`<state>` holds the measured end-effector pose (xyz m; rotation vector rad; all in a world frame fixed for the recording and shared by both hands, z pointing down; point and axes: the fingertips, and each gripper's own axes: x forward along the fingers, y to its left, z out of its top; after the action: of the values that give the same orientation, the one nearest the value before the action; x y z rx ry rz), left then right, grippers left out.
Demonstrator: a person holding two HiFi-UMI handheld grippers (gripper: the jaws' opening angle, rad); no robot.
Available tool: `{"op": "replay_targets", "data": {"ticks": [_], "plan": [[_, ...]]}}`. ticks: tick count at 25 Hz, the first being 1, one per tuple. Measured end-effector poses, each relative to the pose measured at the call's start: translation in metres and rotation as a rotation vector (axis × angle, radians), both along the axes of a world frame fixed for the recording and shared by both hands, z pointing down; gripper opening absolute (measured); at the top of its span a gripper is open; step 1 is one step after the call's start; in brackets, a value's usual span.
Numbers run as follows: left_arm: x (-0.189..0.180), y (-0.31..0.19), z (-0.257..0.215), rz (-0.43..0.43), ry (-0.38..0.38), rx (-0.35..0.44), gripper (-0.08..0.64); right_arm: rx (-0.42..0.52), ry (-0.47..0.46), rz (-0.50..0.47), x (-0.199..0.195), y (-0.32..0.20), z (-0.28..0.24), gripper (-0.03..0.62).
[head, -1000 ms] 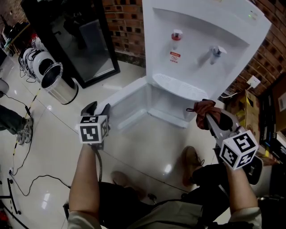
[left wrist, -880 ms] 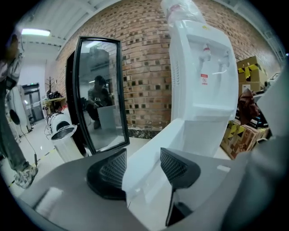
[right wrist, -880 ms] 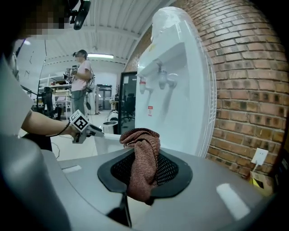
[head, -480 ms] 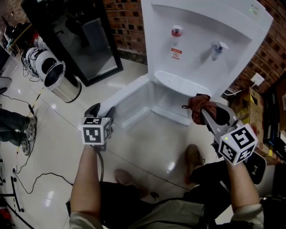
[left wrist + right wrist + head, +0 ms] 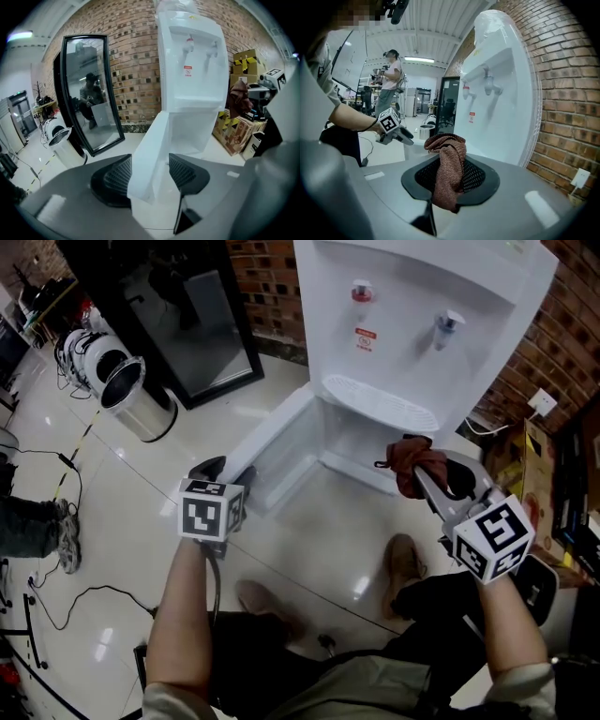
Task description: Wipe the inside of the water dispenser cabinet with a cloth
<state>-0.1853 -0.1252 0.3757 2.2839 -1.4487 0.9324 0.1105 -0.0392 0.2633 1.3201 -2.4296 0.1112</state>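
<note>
Head view, steeply down.
- White water dispenser [image 5: 412, 324] at 12 o'clock, against a brick wall [image 5: 272, 277].
- Its lower cabinet [image 5: 361, 442] is open; the cabinet door [image 5: 272, 451] is swung out toward 8 o'clock from the opening.
- Left gripper [image 5: 223, 468] is at the door's free edge, about 9 o'clock from frame centre. Its jaws have just been opening and now stand well apart. The door edge is between them, and a gap shows on the right-hand pad's side.
- Right gripper [image 5: 451, 180] is at 3 o'clock from the cabinet opening. Its jaws are clamped on a reddish-brown cloth [image 5: 410, 463], which bunches above the pads and hangs below them.
- The cloth is just outside the cabinet, near its right front corner, not inside.
- A steel bin [image 5: 131, 395] and a black-framed mirror [image 5: 202, 324] are at 10 to 11 o'clock.
</note>
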Motion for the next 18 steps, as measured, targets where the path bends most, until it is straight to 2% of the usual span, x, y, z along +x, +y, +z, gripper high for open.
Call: {"op": "replay_targets", "data": {"ticks": [6, 11, 15, 18], "plan": [[0.025, 0.025, -0.001, 0.021, -0.008, -0.054, 0.249, 0.001, 0.002, 0.020, 0.031, 0.030, 0.004, 0.103], [0.054, 0.053, -0.001, 0.031, 0.072, -0.090, 0.228, 0.037, -0.041, 0.040, 0.060, 0.035, -0.009, 0.103], [0.087, 0.073, -0.004, 0.103, 0.114, -0.102, 0.210, 0.052, -0.058, 0.059, 0.074, 0.038, -0.012, 0.103], [0.118, 0.088, -0.003, 0.203, 0.119, -0.128, 0.175, 0.049, -0.059, 0.065, 0.080, 0.043, -0.013, 0.103]]}}
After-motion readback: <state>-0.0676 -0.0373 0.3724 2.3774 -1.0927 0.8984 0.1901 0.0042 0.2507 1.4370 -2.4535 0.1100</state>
